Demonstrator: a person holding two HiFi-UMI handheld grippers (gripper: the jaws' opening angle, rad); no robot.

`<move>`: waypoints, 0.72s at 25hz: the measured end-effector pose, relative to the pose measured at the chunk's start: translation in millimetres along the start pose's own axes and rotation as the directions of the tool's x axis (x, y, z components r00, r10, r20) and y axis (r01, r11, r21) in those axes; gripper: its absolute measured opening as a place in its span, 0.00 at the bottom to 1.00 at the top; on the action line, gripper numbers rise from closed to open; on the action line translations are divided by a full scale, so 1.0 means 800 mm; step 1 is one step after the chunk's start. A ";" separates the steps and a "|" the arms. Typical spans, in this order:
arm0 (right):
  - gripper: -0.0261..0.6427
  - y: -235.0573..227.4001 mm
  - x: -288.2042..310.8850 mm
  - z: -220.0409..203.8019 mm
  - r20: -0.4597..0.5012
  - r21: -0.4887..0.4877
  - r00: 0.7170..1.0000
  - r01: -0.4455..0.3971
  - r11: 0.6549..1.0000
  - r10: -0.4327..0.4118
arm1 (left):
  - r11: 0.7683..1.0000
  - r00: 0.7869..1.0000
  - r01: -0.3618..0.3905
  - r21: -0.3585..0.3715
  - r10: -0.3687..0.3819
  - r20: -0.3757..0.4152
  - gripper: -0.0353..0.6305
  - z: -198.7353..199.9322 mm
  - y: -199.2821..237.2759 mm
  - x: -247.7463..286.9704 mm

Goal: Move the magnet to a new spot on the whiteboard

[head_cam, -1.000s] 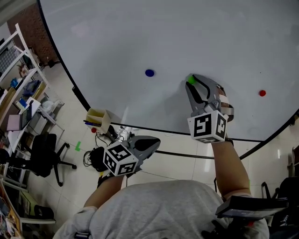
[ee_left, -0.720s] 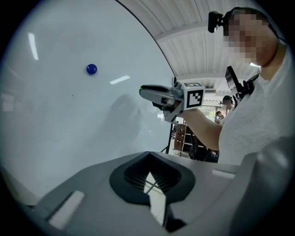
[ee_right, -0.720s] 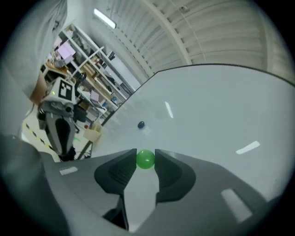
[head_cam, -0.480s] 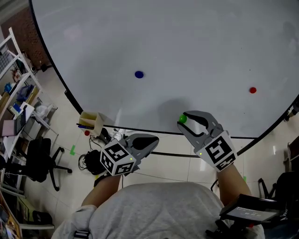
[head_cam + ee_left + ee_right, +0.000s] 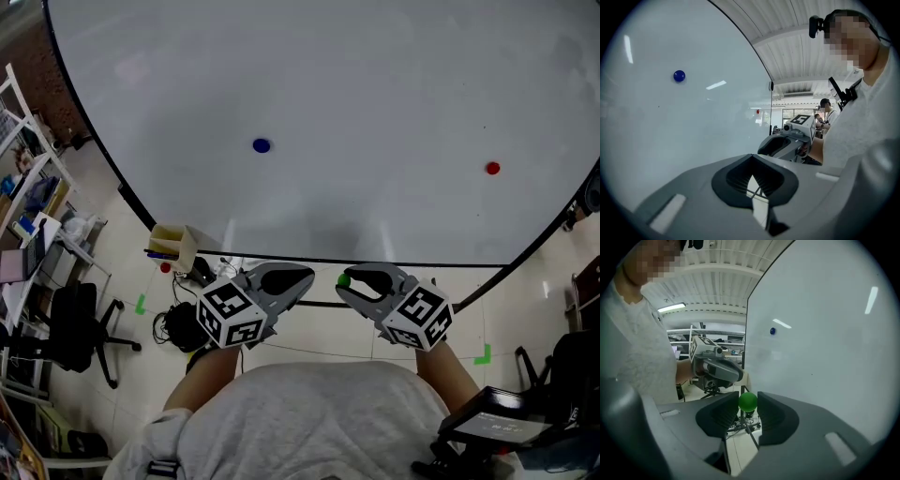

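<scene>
The whiteboard (image 5: pixel 375 94) fills most of the head view. Below its lower edge, the left gripper (image 5: pixel 305 275) is empty, fingers (image 5: pixel 733 180) together. The right gripper (image 5: pixel 349 281) fingers (image 5: pixel 773 416) clamp the green magnet (image 5: pixel 344 279) at their tips, off the whiteboard. A blue magnet (image 5: pixel 262 145) and a red magnet (image 5: pixel 492 169) sit on the whiteboard.

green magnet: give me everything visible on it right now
The green magnet is a small, smooth, glossy ball-shaped piece, plain green and plastic-looking. It sits pinched between the tips of the right tongs, one pad on each side. It is off the whiteboard, held below its lower edge over the floor, touching nothing else.
</scene>
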State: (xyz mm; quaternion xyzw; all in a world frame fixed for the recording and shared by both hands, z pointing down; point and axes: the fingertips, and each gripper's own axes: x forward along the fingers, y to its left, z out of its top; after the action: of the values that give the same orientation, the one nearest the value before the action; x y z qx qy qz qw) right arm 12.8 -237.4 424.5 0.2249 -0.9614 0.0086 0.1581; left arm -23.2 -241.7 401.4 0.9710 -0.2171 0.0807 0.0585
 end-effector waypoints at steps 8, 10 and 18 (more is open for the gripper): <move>0.23 -0.006 -0.003 -0.001 0.016 0.016 1.000 0.015 1.000 -0.015 | 0.999 1.000 0.022 0.023 -0.022 -0.022 0.03 -0.004 -0.008 0.003; 0.23 -0.006 -0.004 -0.001 0.020 0.019 1.000 0.015 1.000 -0.016 | 0.999 0.999 0.021 0.026 -0.021 -0.028 0.03 -0.004 -0.009 0.003; 0.23 -0.003 -0.004 -0.001 0.023 0.023 1.000 0.014 1.000 -0.014 | 0.999 1.000 0.020 0.027 -0.020 -0.015 0.03 0.000 -0.010 0.003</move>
State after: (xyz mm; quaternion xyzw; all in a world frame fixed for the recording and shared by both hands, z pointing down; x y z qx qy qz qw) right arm 17.0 -238.4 423.9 0.2335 -0.9614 0.0158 0.1445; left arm -17.7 -235.1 401.4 0.9733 -0.2058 0.0900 0.0478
